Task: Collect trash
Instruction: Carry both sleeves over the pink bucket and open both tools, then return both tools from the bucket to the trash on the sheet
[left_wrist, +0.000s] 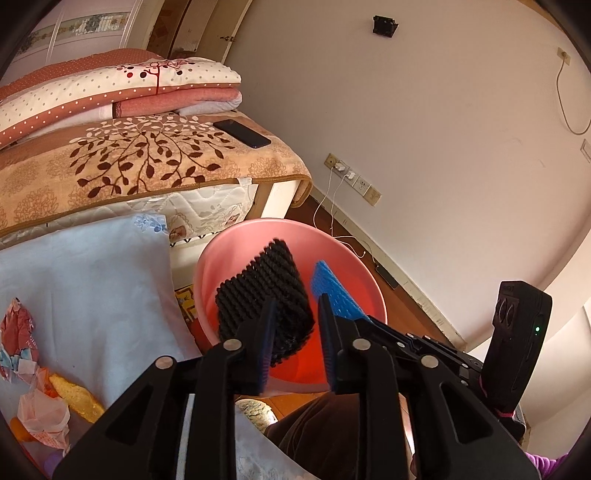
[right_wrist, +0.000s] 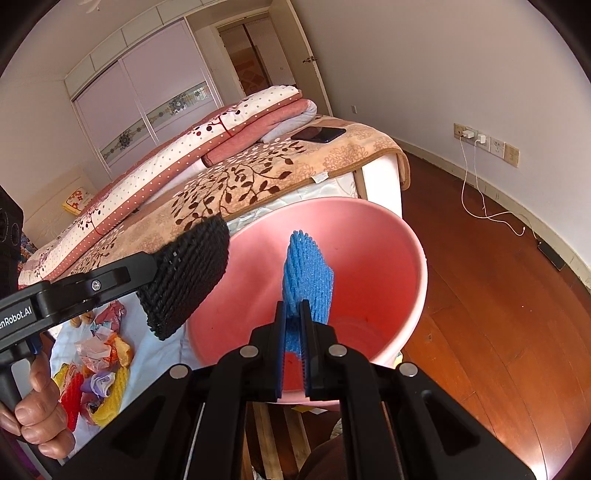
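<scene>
A pink plastic basin (left_wrist: 236, 254) (right_wrist: 388, 236) stands beside the bed. My left gripper (left_wrist: 295, 317) holds a black foam net (left_wrist: 262, 295) (right_wrist: 188, 273) over the basin's left rim, though its jaws show a gap. My right gripper (right_wrist: 293, 325) is shut on a blue foam net (right_wrist: 308, 280) (left_wrist: 332, 291) held upright inside the basin. A pile of crumpled wrappers and foam nets (right_wrist: 96, 373) (left_wrist: 40, 387) lies on a pale blue cloth (left_wrist: 92, 277) to the left.
A bed with a leaf-patterned blanket (right_wrist: 258, 173), folded quilts (left_wrist: 110, 92) and a black phone (left_wrist: 242, 133) lies behind the basin. Wooden floor (right_wrist: 498, 314) extends to the right, with charger cables (right_wrist: 476, 199) running from wall sockets.
</scene>
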